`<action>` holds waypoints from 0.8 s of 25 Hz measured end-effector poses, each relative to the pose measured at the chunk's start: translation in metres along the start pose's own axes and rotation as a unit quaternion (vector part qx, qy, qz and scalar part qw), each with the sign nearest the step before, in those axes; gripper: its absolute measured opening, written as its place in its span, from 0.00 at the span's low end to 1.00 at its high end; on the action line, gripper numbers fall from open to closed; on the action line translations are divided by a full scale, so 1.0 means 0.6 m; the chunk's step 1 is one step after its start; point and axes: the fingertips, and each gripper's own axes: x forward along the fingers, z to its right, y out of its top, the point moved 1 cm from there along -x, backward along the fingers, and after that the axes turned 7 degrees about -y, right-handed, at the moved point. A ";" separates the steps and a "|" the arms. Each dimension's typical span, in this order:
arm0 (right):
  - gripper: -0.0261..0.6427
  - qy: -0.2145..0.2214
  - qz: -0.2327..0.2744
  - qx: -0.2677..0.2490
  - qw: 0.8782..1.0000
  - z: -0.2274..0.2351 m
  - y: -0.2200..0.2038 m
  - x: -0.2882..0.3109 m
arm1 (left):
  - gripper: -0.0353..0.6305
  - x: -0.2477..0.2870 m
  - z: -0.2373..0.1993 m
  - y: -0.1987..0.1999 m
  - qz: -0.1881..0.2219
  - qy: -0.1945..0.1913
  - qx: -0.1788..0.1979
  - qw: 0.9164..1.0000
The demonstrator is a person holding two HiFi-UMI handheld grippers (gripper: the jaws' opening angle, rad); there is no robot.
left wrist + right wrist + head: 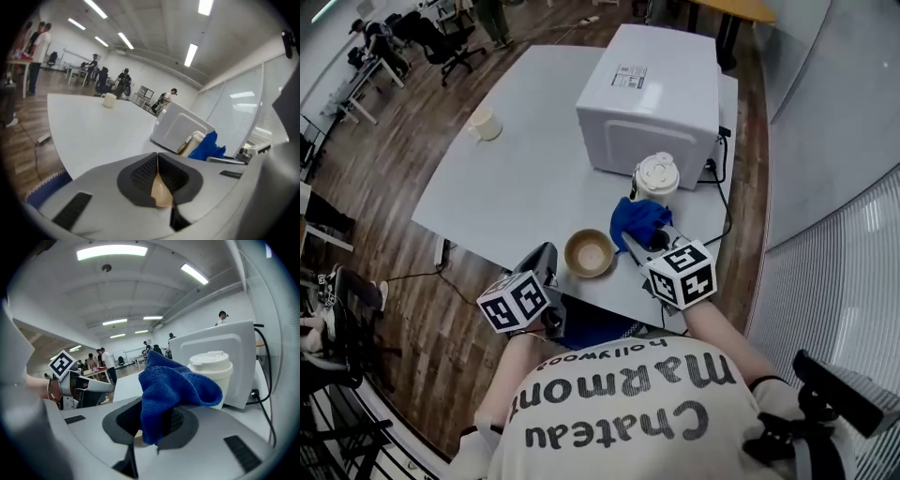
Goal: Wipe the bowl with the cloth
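A tan bowl (589, 253) sits near the front edge of the grey table (516, 178). My left gripper (555, 255) is at the bowl's left rim. In the left gripper view its jaws (157, 157) stand almost together, with a tan sliver of the bowl (162, 193) pinched between the dark pads. My right gripper (644, 234) hangs just right of the bowl and is shut on a blue cloth (636, 217). In the right gripper view the cloth (173, 385) bunches up out of the jaws (153, 423) and hides the pads. The left gripper shows there at the left.
A white microwave (652, 89) stands at the back of the table, its black cable (727, 206) trailing on the right. A lidded paper cup (657, 176) stands right behind the cloth. A cream cup (486, 124) sits far left. People and office chairs are in the background.
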 end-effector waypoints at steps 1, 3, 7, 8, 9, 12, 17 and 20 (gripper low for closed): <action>0.14 0.009 -0.004 0.007 1.000 -0.002 0.010 0.002 | 0.07 -0.005 0.013 0.016 0.007 -0.005 0.030 1.000; 0.14 0.018 -0.003 0.006 1.000 -0.007 0.028 0.006 | 0.06 -0.013 0.034 0.042 0.026 -0.018 0.069 0.997; 0.14 0.013 -0.008 -0.013 1.000 -0.013 0.037 0.013 | 0.06 -0.023 0.039 0.054 0.042 -0.021 0.086 0.995; 0.14 0.013 -0.009 -0.014 1.000 -0.015 0.037 0.014 | 0.06 -0.027 0.036 0.052 0.041 -0.017 0.089 0.995; 0.14 0.014 -0.010 -0.014 1.000 -0.018 0.036 0.014 | 0.06 -0.029 0.033 0.049 0.039 -0.014 0.090 0.995; 0.14 0.017 -0.014 -0.016 1.000 -0.024 0.035 0.016 | 0.06 -0.034 0.028 0.042 0.035 -0.011 0.084 0.996; 0.14 0.018 -0.022 -0.022 0.999 -0.033 0.031 0.014 | 0.06 -0.039 0.025 0.038 0.034 -0.009 0.073 0.997; 0.14 0.019 -0.024 -0.018 0.999 -0.033 0.027 0.013 | 0.06 -0.040 0.028 0.035 0.036 -0.010 0.071 0.997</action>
